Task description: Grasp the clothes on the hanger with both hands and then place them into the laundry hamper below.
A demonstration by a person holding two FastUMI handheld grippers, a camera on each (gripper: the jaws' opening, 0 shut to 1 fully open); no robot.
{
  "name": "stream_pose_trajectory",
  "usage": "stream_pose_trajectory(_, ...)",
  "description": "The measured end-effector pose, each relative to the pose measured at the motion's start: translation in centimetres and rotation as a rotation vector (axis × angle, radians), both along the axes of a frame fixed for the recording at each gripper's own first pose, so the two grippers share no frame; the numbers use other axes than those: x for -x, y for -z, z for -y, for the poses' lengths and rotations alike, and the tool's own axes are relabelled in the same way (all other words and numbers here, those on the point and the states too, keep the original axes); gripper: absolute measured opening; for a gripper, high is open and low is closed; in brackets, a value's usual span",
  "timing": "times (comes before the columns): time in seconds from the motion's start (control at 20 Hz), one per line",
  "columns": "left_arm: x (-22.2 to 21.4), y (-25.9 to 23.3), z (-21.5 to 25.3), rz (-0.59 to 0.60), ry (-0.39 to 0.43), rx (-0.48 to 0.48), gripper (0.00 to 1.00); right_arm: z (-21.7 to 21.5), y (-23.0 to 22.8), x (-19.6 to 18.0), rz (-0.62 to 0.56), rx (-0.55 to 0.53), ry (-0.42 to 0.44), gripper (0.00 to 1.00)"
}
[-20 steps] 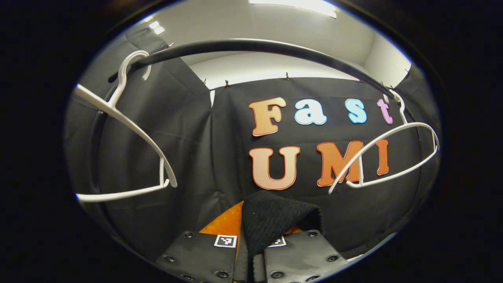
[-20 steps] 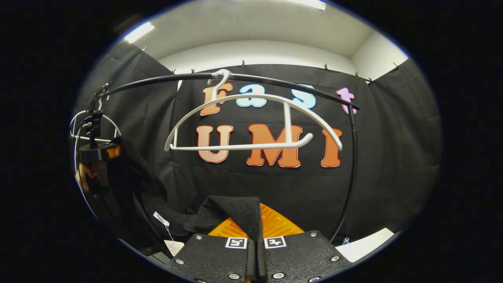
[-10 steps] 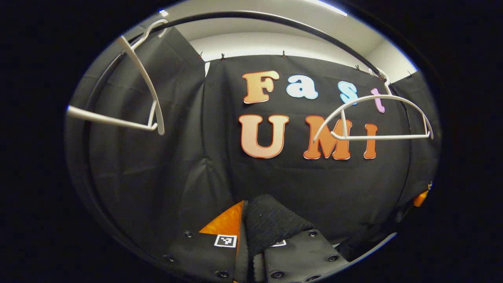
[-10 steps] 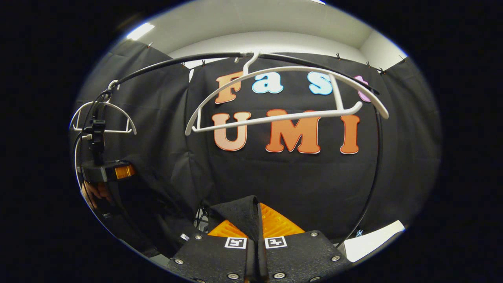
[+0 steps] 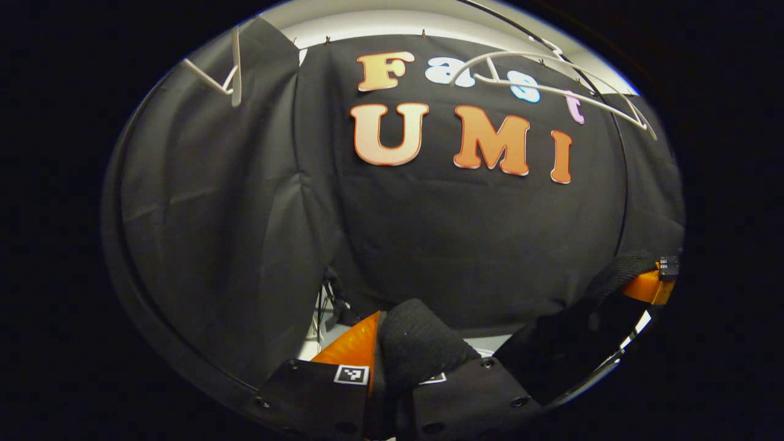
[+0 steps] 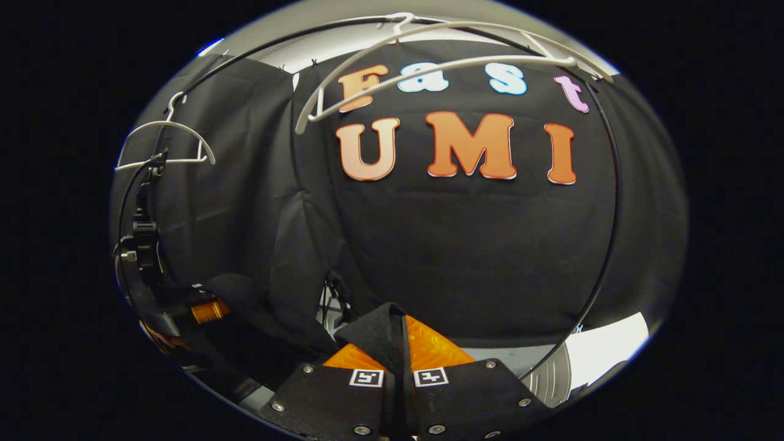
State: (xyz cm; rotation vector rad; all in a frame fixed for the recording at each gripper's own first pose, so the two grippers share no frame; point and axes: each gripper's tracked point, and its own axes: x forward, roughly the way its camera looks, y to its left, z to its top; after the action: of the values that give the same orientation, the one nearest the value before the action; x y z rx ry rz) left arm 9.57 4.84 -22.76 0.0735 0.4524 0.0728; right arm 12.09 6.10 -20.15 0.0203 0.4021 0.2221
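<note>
Both tools are clamped on cloth. The left gripper [image 5: 392,367] has its two fingers closed on a fold of the black knit garment [image 5: 416,346], which bulges up between them. The right gripper [image 6: 399,361] is likewise closed on a flat tongue of the same garment [image 6: 380,331]. In the left gripper view the right gripper's orange body [image 5: 646,285] shows at the far right edge with dark cloth hanging beside it; in the right gripper view the left gripper [image 6: 205,309] sits low at the left, the cloth slung between the two.

Change over the last second: both cameras have dropped. The white hanger [image 6: 453,52] and the black rail [image 6: 606,202] have climbed to the top of each picture, and the second white hanger [image 6: 164,144] has risen too. Both hangers are bare. Judgement: the garment is off its hanger and is being carried down towards the hamper; the lowering stage is well under way, with release still to come.

Surroundings: the black curtain wall [image 5: 465,245] fills the middle ground. A strip of pale floor [image 6: 606,352] shows at lower right, with a curved grey rim [image 6: 548,376] beside it that may be the hamper's edge; I cannot confirm this.

Obstructions: the rail's upright stands close on the right-hand side, and some cables [image 6: 334,294] hang near the curtain's foot. Slack cloth between the grippers could snag on either, or drape over the hamper's rim.
</note>
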Motion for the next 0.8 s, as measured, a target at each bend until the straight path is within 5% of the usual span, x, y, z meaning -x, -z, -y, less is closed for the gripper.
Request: stream_pose_trajectory(0.8, 3.7, 11.6, -1.9, -0.231, -0.056, -0.026, 0.14, 0.5, 15.1, 3.0, -0.277, 0.048, 0.004, 0.05)
